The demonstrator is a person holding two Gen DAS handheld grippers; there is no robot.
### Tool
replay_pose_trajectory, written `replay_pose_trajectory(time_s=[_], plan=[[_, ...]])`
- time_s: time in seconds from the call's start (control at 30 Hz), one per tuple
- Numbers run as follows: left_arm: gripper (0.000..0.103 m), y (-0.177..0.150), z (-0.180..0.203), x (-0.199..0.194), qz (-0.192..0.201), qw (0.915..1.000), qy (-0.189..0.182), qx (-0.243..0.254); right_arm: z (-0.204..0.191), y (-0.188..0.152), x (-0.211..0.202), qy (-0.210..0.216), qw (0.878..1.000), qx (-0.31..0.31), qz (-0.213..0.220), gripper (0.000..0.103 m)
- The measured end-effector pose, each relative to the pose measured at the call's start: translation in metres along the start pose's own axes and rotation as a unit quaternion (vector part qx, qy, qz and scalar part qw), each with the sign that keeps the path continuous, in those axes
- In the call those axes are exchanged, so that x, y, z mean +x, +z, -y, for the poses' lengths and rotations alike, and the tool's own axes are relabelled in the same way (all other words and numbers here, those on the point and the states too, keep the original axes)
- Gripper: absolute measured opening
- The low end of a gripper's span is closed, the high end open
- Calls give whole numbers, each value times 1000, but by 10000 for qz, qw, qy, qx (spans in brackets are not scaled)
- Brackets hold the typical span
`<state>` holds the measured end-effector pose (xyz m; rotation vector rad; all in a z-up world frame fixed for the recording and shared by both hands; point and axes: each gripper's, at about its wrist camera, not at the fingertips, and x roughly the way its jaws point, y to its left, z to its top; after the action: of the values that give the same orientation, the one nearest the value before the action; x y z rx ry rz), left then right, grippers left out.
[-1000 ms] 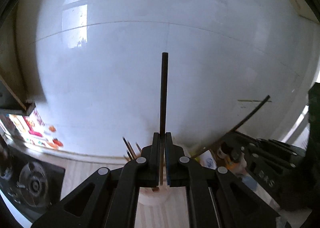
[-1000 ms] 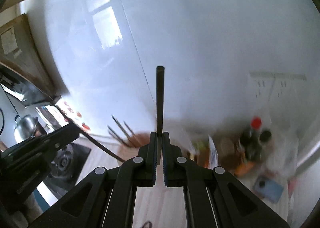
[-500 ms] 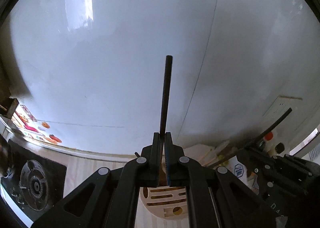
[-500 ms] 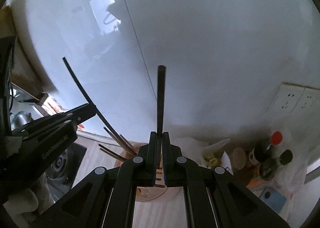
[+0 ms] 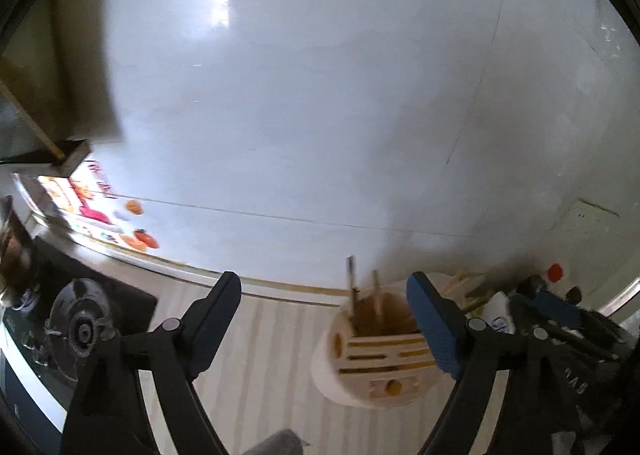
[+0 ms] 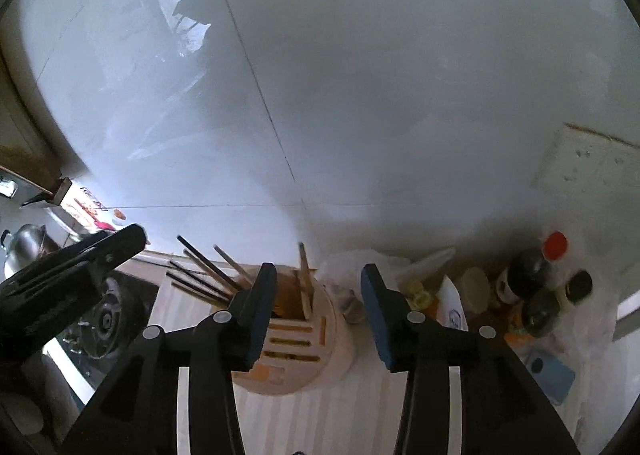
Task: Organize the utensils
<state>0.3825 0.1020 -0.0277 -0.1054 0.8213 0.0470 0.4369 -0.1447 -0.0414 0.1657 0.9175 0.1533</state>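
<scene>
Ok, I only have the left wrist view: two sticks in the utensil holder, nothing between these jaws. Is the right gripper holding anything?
Observer: No. The right gripper has nothing between its jaws; they are opening over the utensil holder.
Operator: Only two sticks in there?
Observer: No, several dark chopsticks lean out of it toward the stove.
Operator: Anything past the bottles?
Observer: A flat blue object lies on the counter.

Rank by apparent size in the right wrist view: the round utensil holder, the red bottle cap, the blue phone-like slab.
1. Utensil holder
2. Blue slab, partly cut off by the hand-held gripper
3. Red cap
Nearness inflates the holder.
</scene>
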Motion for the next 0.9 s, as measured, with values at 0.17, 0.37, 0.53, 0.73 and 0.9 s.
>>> replay_pose_trajectory(time_s=[0.17, 0.37, 0.53, 0.73, 0.9], plan=[[103, -27, 0, 2, 29, 9991, 356, 239, 2, -33, -7, -649, 9978, 5, 165, 69], [103, -49, -3, 12, -162, 9985, 415, 333, -2, -62, 0, -1267, 9919, -90, 77, 98], [103, -63, 1, 7, -151, 9983, 302, 482, -7, -77, -5, -1555, 9877, -72, 136, 102], [103, -72, 3, -10, -32, 9978, 238, 623, -9, -93, -20, -1779, 9835, 103, 300, 102], [103, -80, 3, -34, 127, 9979, 177, 603, -15, -104, -43, -1832, 9818, 157, 481, 102]])
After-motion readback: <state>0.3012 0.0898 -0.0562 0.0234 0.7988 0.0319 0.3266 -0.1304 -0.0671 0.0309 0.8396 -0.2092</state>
